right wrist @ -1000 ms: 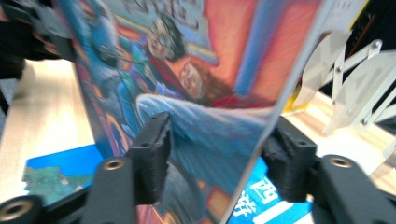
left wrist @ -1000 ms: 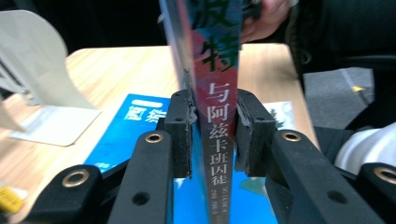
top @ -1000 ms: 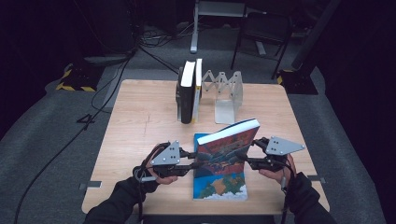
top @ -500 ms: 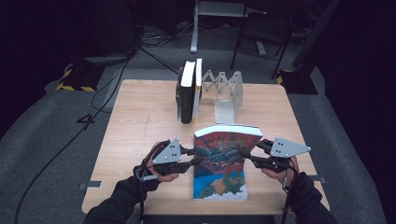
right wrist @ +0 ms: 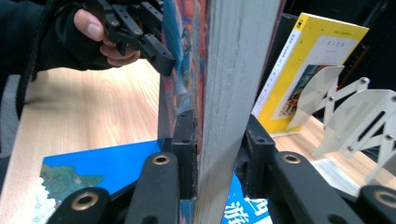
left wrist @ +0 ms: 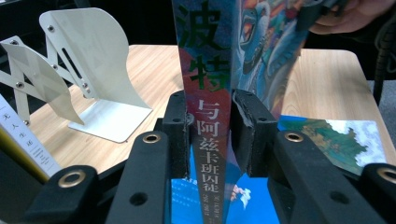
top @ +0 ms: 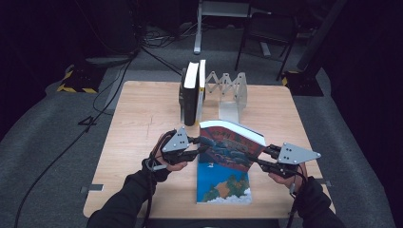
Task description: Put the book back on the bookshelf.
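Ahead: standing books (top: 192, 95) and the folding white bookend rack (top: 231, 92) block the table's far middle.
Below: a flat blue book (top: 223, 187).
Sides: bare tabletop (top: 138, 118), passable.

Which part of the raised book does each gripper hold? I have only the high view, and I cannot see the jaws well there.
Observer: The left gripper is clamped on the spine of the raised book, with one pad on each cover.
Operator: And the right one?
Observer: The right gripper has just been closing its jaws on the opposite side, the page edge. Both pads now press the covers.
Operator: What colour is the cover of the book standing next to the rack?
Observer: The standing book has a yellow cover, and it faces the white rack.
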